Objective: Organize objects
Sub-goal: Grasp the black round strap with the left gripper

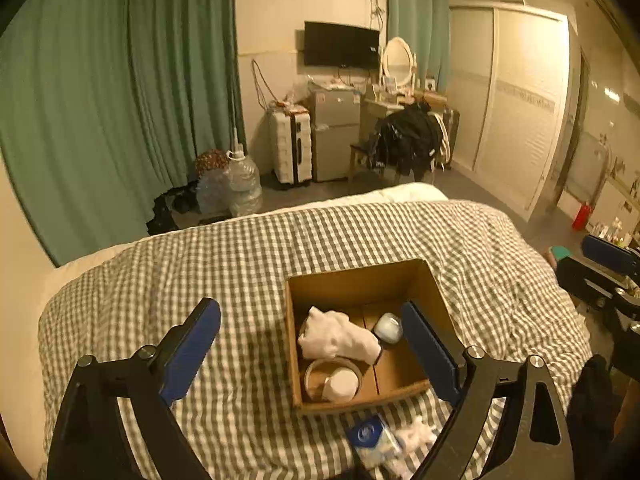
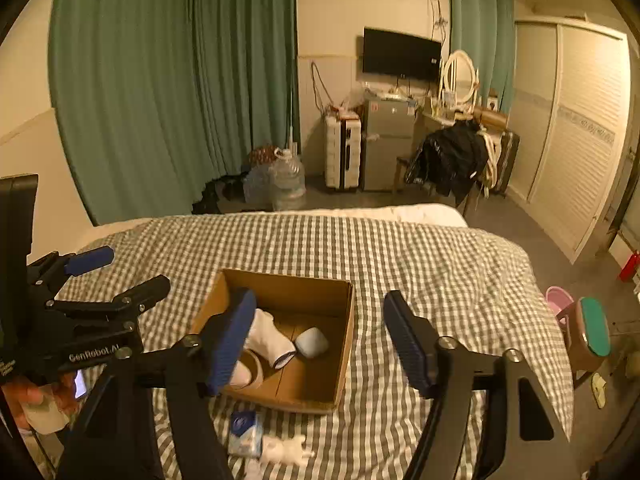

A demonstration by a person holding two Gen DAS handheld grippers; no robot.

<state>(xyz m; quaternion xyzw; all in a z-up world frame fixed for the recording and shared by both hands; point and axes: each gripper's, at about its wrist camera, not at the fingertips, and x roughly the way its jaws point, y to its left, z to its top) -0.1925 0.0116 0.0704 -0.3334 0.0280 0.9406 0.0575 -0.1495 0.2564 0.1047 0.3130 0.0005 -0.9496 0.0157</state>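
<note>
The cardboard box (image 1: 362, 280) sits on the checked bedspread (image 1: 160, 280) and already holds a white sock (image 1: 336, 336), a pale round jar (image 1: 388, 327) and a roll of tape (image 1: 333, 376), while a tissue pack (image 1: 374, 438) and a crumpled white sock (image 1: 418, 434) lie just outside its near wall. My left gripper (image 1: 316, 354) and my right gripper (image 2: 320, 346) both hang above the bed with fingers spread wide, holding nothing. My guess is the loose pair comes next, so I'd drop low over one item, pinch it across its narrow side, then lift clear of the wall before releasing inside.
</note>
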